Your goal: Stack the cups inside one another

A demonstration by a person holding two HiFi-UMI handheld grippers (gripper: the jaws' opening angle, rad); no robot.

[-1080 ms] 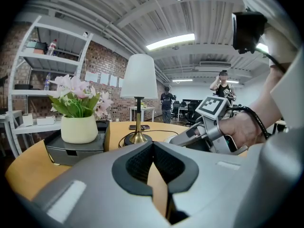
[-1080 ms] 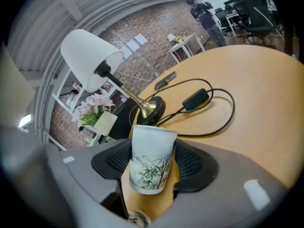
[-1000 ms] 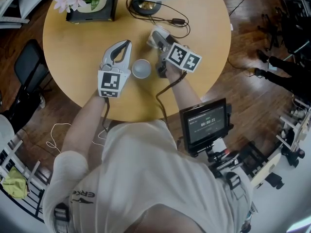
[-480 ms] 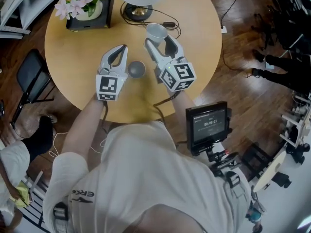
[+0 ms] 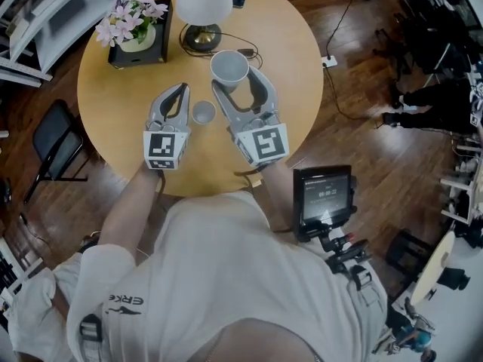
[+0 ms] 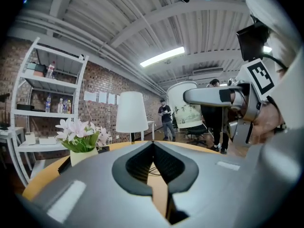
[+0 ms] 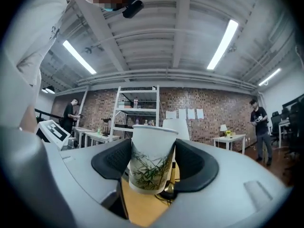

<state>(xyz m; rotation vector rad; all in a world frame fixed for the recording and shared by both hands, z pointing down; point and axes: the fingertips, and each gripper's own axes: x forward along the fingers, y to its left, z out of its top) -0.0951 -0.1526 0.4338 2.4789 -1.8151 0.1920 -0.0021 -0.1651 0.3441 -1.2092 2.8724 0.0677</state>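
My right gripper is shut on a white paper cup with a green bamboo print, held upright and lifted above the round wooden table. In the right gripper view the cup sits between both pads with its mouth up. A second cup stands mouth up on the table, just right of my left gripper. The left gripper is shut with nothing in it. The held cup also shows in the left gripper view, off to the right.
A white lamp with its cable stands at the table's far side, close behind the held cup. A pot of pink flowers sits at the far left. A black chair is left of the table and a small monitor hangs at my right.
The right gripper has risen from the table with its cup and rolled it from lying on its side to upright. The left gripper rose a little, still shut.
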